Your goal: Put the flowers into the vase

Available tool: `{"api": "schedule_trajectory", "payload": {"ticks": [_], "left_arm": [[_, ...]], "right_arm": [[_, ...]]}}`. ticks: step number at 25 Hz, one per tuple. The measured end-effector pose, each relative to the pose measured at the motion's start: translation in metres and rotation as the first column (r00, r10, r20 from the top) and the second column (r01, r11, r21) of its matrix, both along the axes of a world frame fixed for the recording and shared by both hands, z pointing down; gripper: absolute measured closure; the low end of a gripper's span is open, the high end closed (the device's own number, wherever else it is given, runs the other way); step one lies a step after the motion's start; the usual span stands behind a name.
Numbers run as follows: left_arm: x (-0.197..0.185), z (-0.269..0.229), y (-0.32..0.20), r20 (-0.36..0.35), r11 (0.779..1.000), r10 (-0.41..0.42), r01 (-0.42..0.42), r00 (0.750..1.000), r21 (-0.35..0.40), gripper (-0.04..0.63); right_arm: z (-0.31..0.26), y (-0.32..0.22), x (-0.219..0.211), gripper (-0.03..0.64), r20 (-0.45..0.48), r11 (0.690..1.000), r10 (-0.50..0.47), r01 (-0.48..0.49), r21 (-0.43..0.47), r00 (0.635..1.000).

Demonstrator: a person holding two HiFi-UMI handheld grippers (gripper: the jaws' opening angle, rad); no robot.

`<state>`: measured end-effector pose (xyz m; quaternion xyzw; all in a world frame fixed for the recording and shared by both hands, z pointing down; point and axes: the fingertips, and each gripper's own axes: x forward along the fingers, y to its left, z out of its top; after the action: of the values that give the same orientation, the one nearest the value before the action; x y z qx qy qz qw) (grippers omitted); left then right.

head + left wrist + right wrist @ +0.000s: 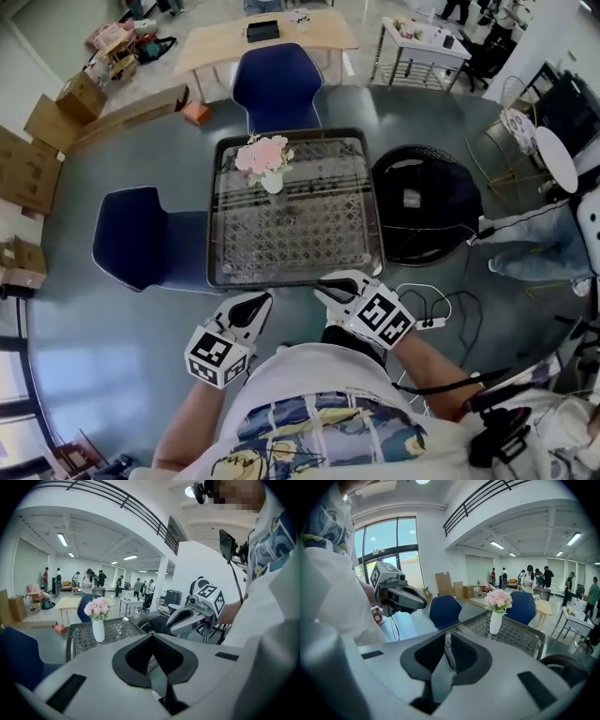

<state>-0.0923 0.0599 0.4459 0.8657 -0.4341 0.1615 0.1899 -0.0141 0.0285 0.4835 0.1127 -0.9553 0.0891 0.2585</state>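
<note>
Item: one bunch of pink flowers (263, 154), standing in one white ceramic vase (272, 182) near the far-left corner of one square glass-topped lattice table (217, 216).

- Two blue moulded chairs: first chair (277, 84) beyond the table, second chair (141, 239) at its left.
- One black round seat (427, 202) stood at the right.
- Left gripper (255, 302), at the near edge: jaws pressed together, empty.
- Right gripper (330, 286), at the near edge: jaws slightly parted, nothing between.
- Only the gripper views showed people (93, 578) standing far down the hall.
</note>
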Motion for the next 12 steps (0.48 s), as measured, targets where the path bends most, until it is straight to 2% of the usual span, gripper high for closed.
{"api": "schedule_trajectory", "payload": {"ticks": [4,12], "left_arm": [[-0.015,-0.008,0.028,-0.021,1.0,0.018,-0.018,1.0,0.001,0.586],[-0.024,-0.015,0.078,-0.004,0.995,0.098,-0.098,0.995,0.023,0.586]], "right_arm": [[-0.01,0.034,-0.017,0.574,-0.012,1.0,0.004,-0.004,0.001,1.0],[-0.018,0.091,-0.036,0.578,-0.012,0.999,0.04,-0.04,0.02,0.999]]}}
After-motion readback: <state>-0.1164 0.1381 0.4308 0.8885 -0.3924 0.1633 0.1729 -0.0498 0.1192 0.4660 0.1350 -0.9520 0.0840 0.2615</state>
